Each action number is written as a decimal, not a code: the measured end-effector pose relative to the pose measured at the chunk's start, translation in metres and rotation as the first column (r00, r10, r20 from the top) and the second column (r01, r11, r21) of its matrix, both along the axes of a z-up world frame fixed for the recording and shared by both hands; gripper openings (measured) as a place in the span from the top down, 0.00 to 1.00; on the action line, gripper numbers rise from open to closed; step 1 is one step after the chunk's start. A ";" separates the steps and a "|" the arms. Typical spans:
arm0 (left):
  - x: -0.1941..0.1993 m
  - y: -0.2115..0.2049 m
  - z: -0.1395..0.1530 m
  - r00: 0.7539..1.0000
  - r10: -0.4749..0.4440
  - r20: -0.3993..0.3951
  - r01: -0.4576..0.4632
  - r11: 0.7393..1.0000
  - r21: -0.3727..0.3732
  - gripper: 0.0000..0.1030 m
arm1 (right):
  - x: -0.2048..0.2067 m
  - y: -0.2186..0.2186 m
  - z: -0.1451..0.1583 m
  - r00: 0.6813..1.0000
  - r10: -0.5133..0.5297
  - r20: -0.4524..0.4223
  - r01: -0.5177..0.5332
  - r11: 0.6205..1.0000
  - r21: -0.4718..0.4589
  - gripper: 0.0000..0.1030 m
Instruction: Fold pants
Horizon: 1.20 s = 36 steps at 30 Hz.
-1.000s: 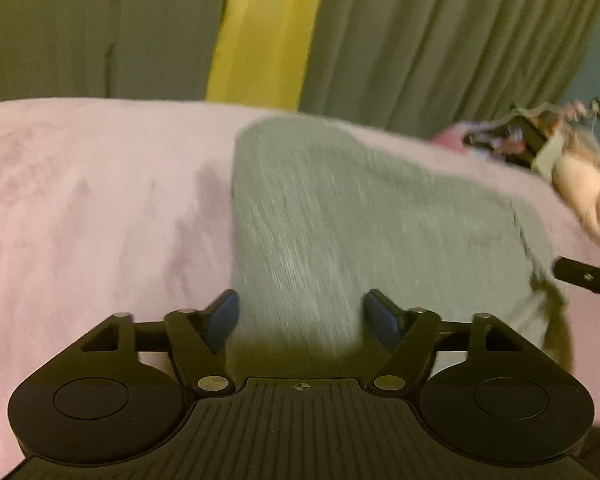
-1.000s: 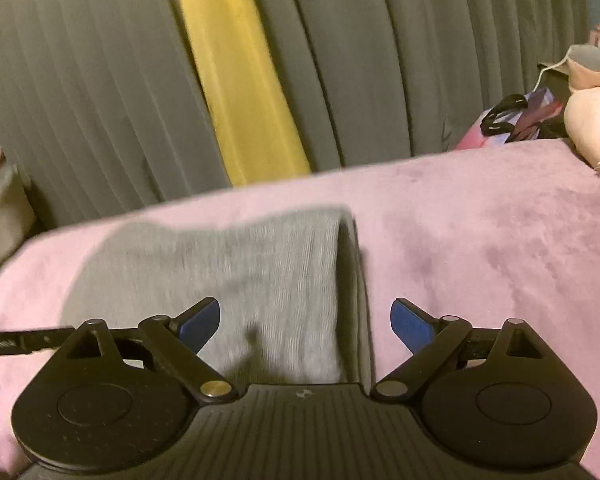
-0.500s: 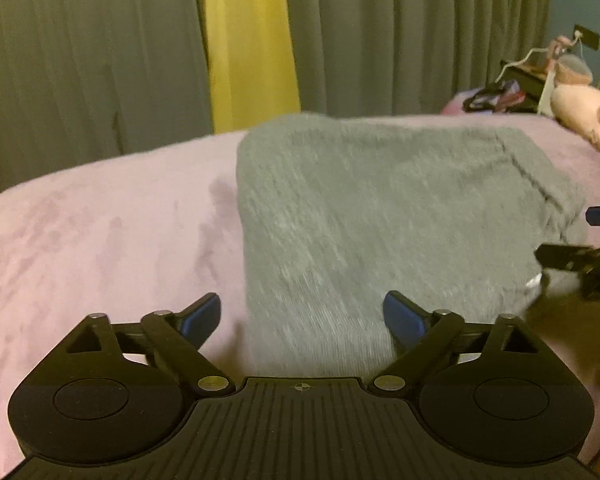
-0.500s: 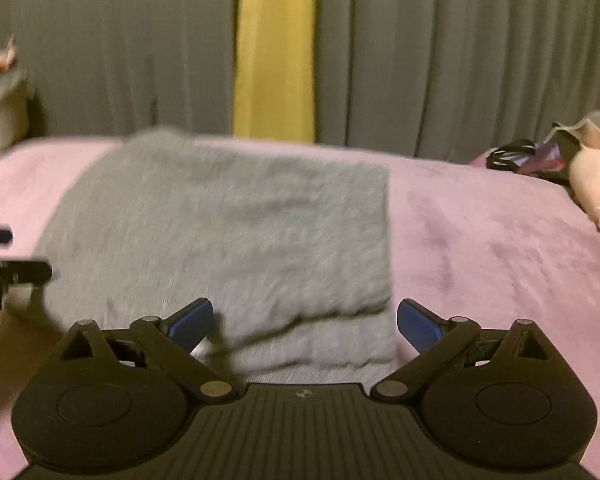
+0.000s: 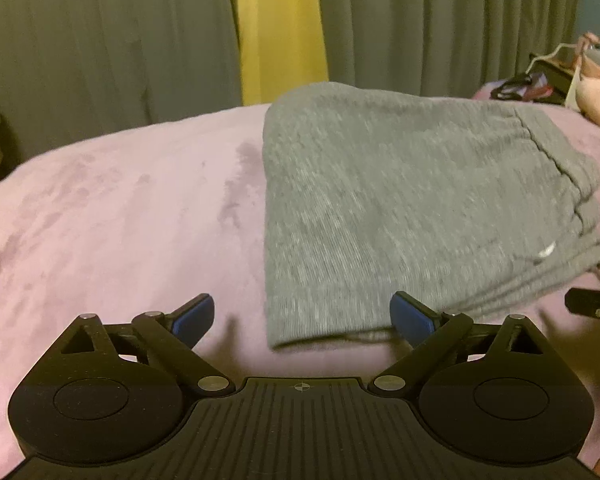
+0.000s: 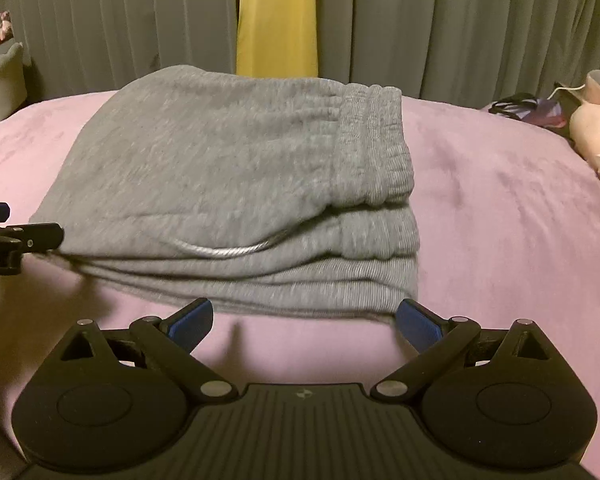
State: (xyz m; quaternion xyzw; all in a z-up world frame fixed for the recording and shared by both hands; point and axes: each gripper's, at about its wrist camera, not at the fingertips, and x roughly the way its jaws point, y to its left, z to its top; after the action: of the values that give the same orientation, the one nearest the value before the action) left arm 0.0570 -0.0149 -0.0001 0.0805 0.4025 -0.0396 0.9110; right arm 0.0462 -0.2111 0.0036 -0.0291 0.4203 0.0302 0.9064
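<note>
Grey pants (image 6: 228,184) folded into a stack, sitting on the pink blanket (image 5: 112,232)

L to R: left gripper (image 5: 302,318) is spread wide w/ nothing in it, jaws were just opening, near left corner of the stack sits btwn them but pads aren't touching it. Right gripper (image 6: 304,322) also wide open & empty, front edge of the stack just past its tips. Waistband on the right side, drawstring (image 6: 224,250) poking out. Grey curtains (image 6: 440,20) behind.
</note>
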 end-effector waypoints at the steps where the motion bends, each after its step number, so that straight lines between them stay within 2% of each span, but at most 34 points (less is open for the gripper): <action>1: -0.004 -0.001 0.001 1.000 -0.001 -0.003 0.001 1.000 0.010 0.04 | -0.001 0.002 0.004 1.000 -0.009 0.002 0.009 1.000 -0.005 0.04; 4: -0.015 -0.004 0.003 1.000 -0.002 -0.022 0.003 1.000 0.024 0.04 | -0.018 0.003 0.013 1.000 -0.022 0.015 0.022 1.000 0.005 0.04; 8: -0.029 -0.006 0.010 0.999 0.015 -0.037 -0.014 1.000 0.009 0.04 | -0.032 -0.005 0.021 0.999 -0.036 0.015 0.035 0.996 0.081 0.04; 13: -0.059 -0.001 0.030 0.999 0.017 -0.048 -0.019 0.999 -0.051 0.04 | -0.040 -0.007 0.028 0.996 -0.078 -0.044 0.082 0.993 0.087 0.04; 18: -0.099 0.025 0.063 0.999 0.030 -0.038 -0.035 0.990 -0.137 0.04 | -0.040 -0.001 0.028 0.996 -0.039 -0.083 0.049 0.991 0.123 0.04; 21: -0.119 0.047 0.080 0.993 0.095 -0.076 -0.105 0.985 -0.138 0.03 | -0.040 0.005 0.026 0.994 -0.013 -0.107 0.028 0.990 0.139 0.04; 25: -0.125 0.058 0.091 0.989 0.121 -0.079 -0.130 0.984 -0.121 0.03 | -0.029 0.013 0.017 0.989 0.024 -0.149 0.002 0.986 0.168 0.04; 27: -0.118 0.053 0.095 0.992 0.091 -0.086 -0.105 0.980 -0.167 0.02 | -0.025 0.012 0.019 0.994 0.038 -0.100 -0.015 0.975 0.223 0.04; 29: -0.108 0.046 0.093 0.997 0.065 -0.046 -0.075 0.968 -0.241 0.02 | -0.023 0.007 0.026 0.999 0.034 0.013 -0.036 0.951 0.307 0.04; 30: -0.101 0.044 0.090 0.997 0.083 -0.008 -0.082 0.957 -0.277 0.02 | -0.021 0.004 0.029 0.998 0.023 0.056 -0.041 0.938 0.345 0.04; 33: -0.078 0.038 0.075 0.972 0.219 0.081 -0.178 0.922 -0.345 0.02 | -0.004 0.001 0.032 0.997 -0.017 0.072 -0.012 0.920 0.392 0.04; 36: -0.053 0.032 0.061 0.947 0.315 0.068 -0.269 0.890 -0.368 0.02 | 0.016 0.000 0.030 0.998 -0.001 0.066 -0.031 0.875 0.484 0.04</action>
State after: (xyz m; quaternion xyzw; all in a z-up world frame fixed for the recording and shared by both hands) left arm 0.0038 0.0172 0.0605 -0.1441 0.3378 0.0314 0.9296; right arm 0.0627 -0.2110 0.0338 0.1946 0.3699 0.1403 0.8976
